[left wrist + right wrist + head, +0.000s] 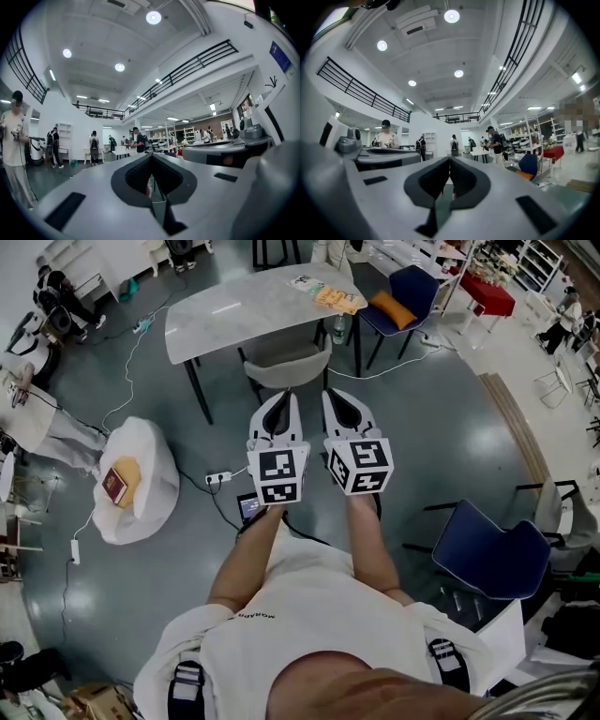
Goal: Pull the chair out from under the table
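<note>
chair [287, 367] tucked under table [246, 307], dead ahead, just past both tips | backrest runs crosswise | left gripper [279, 401] faces its middle, right gripper [337, 397] its right end | both pressed together, empty

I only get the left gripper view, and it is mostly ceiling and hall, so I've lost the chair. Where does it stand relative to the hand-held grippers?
Observer: The head view shows the chair pushed in under the table. Its backrest is straight ahead of the left hand-held gripper and the right hand-held gripper, which are side by side.
Operator: I can see that my left jaws are together. What about the right ones?
Observer: The right gripper view shows its jaws together too, with nothing between them.
</note>
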The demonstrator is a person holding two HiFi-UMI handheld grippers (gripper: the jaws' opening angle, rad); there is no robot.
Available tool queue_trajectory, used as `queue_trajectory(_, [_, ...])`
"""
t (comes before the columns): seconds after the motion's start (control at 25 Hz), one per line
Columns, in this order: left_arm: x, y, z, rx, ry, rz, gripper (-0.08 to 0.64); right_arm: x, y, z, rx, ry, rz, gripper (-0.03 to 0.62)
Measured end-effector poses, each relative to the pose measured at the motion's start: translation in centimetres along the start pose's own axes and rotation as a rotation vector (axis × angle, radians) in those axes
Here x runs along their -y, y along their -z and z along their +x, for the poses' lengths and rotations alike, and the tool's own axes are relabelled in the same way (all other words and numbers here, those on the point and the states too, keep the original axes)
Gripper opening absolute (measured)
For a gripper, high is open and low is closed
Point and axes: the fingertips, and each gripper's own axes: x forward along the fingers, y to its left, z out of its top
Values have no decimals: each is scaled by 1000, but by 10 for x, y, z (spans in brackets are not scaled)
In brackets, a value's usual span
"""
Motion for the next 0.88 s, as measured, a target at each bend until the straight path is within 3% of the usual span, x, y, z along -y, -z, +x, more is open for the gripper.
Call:
queue_trajectory(0.36, [-3,19,58,-22,-9,-4,5,38,15,42,-16,7,7,14])
queue_trajectory(0.88, [-67,19,217,-50,-26,-40,5,109,8,202,-50,21,17,14])
